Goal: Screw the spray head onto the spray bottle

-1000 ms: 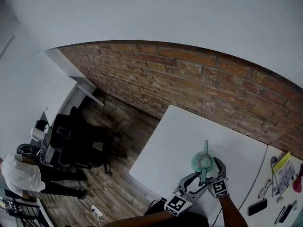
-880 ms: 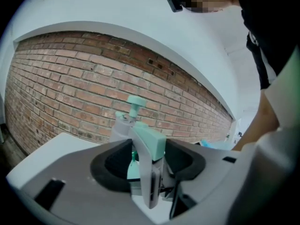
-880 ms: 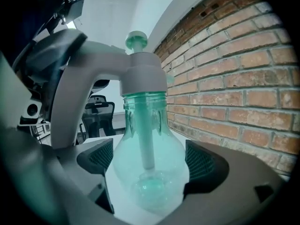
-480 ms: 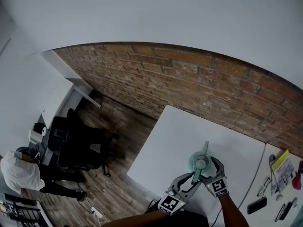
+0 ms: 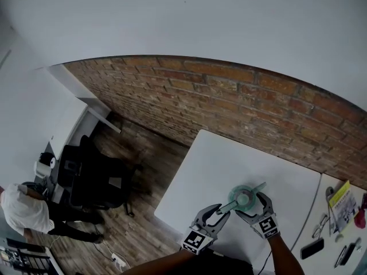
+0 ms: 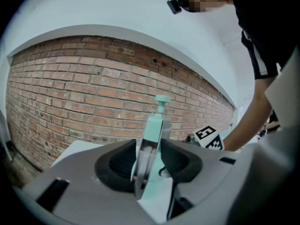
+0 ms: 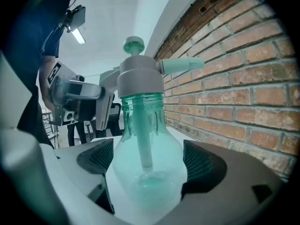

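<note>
Closing left fingers [image 6: 121,163]: pinching the spray head [image 7: 139,74] by its sideways lever [image 6: 151,128].
Right fingers [image 7: 202,161]: clamped round upright spray bottle [image 7: 145,182].
Turning axis: vertical, through the neck [image 7: 140,102].

A white worktop [image 5: 218,165] is standing against the brick wall [image 5: 229,102]. The spray bottle [image 5: 243,197] is sitting over its near part, though whether its base is touching the surface cannot be told. A second white worktop [image 5: 324,265] is adjoining it on the right, carrying a yellow booklet [image 5: 342,199], a pair of glasses [image 5: 319,229], a black phone [image 5: 311,250] and some dark pens [image 5: 344,259].
</note>
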A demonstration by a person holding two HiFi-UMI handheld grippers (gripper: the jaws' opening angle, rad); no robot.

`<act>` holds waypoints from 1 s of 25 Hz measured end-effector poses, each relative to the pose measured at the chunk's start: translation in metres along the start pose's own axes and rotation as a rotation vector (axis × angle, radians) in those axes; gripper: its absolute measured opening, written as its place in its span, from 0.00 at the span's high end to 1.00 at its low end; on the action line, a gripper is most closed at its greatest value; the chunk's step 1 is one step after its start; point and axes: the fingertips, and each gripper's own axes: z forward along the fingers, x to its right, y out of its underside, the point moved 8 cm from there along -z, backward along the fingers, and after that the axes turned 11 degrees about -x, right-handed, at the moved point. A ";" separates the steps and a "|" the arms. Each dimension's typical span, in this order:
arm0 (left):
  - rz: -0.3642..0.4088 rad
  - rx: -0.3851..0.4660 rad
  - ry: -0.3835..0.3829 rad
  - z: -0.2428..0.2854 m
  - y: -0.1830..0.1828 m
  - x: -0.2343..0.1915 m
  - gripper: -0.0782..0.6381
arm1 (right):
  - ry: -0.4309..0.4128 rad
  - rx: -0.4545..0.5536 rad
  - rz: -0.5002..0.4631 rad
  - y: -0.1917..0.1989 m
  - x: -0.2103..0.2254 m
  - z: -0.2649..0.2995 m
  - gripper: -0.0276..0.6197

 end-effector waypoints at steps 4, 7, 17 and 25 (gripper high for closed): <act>0.040 0.009 -0.001 0.004 -0.005 -0.013 0.67 | 0.012 0.006 0.014 0.002 -0.001 0.002 0.23; 0.048 0.014 0.002 0.005 -0.006 -0.016 0.67 | 0.015 0.005 0.017 0.000 -0.002 0.003 0.23; -0.024 0.012 -0.083 -0.003 0.000 -0.026 0.67 | 0.027 0.001 0.022 -0.001 -0.003 0.001 0.23; -0.044 0.025 -0.157 -0.001 -0.005 -0.024 0.67 | 0.035 0.013 0.032 0.002 -0.005 0.004 0.23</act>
